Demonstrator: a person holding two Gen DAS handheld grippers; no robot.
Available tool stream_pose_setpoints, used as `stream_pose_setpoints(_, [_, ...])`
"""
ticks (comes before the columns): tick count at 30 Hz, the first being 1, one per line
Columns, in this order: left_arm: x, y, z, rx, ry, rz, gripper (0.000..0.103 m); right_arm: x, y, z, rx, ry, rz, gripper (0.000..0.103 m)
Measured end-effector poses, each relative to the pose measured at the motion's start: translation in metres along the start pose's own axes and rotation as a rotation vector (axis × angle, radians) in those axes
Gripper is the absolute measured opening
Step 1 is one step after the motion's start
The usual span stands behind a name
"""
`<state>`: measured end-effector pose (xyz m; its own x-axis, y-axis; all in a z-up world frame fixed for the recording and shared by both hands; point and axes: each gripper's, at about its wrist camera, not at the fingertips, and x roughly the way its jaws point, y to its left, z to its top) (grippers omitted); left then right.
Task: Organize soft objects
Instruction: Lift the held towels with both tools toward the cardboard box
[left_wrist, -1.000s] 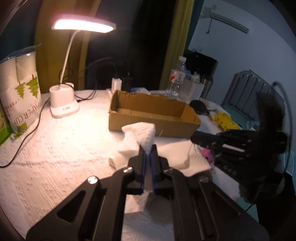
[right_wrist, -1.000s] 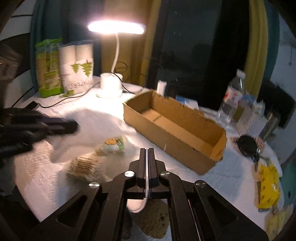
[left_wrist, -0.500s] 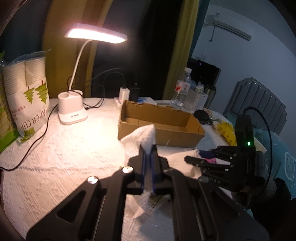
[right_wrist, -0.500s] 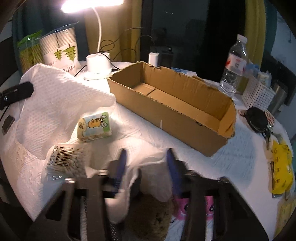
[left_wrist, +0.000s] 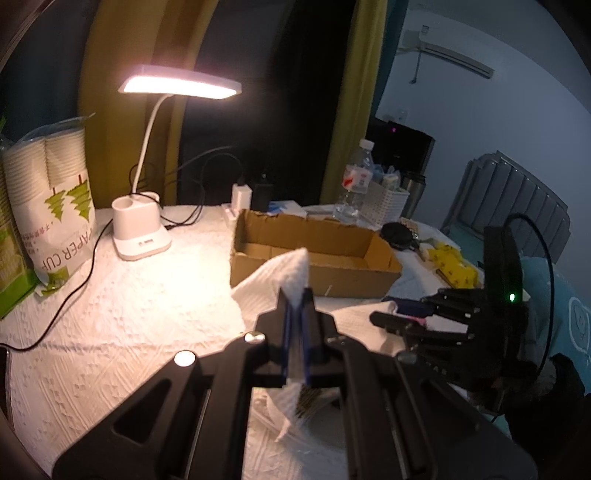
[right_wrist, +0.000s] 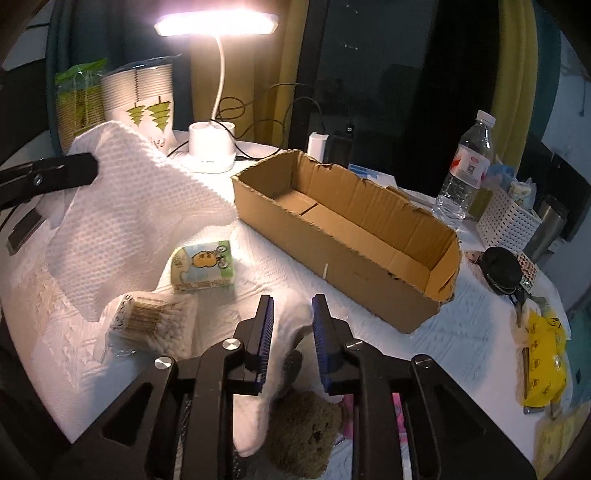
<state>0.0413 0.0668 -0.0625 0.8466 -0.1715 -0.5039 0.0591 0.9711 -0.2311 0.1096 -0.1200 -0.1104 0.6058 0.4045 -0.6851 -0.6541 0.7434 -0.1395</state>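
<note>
Cloth (right_wrist: 140, 206) lifted off table (right_wrist: 66, 354), corner pinched in left tongs (left_wrist: 295, 295); box (right_wrist: 354, 236) straight ahead of them.
Right tongs (right_wrist: 291, 314) spread, straddling its loose end; left nearer for the drop, my guess.

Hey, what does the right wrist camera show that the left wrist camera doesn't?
Only the right wrist view shows the tissue pack, the cotton swabs and the brown sponge below the open right gripper.

Only the left wrist view shows the wall air conditioner and the radiator.

Both show the white cloth pinched in the left gripper, the cardboard box, the lamp, the paper cups and the water bottle.
</note>
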Motion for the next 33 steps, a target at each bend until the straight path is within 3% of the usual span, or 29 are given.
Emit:
stream_pose_setpoints(11, [-0.001,-0.004,0.0,0.016,-0.003,-0.014,0.004,-0.006,0.004,-0.01,-0.006,-0.002,-0.018,0.026])
stream_pose_setpoints(13, [-0.001,-0.003,0.0,0.017,-0.003,-0.014,0.005,-0.003,0.008,-0.01,-0.02,0.005,-0.014,0.011])
stream_pose_setpoints(16, [-0.002,-0.004,0.0,0.021,-0.004,-0.013,0.004,0.0,0.014,-0.009,-0.036,0.006,-0.013,0.003])
stream_pose_setpoints(22, [-0.003,-0.007,0.01,0.042,-0.02,-0.014,0.004,-0.021,0.009,0.001,-0.026,-0.073,-0.024,0.002])
stream_pose_setpoints(33, [-0.004,-0.028,0.061,0.108,-0.093,-0.034,0.005,-0.071,-0.038,0.031,0.029,-0.233,-0.055,0.002])
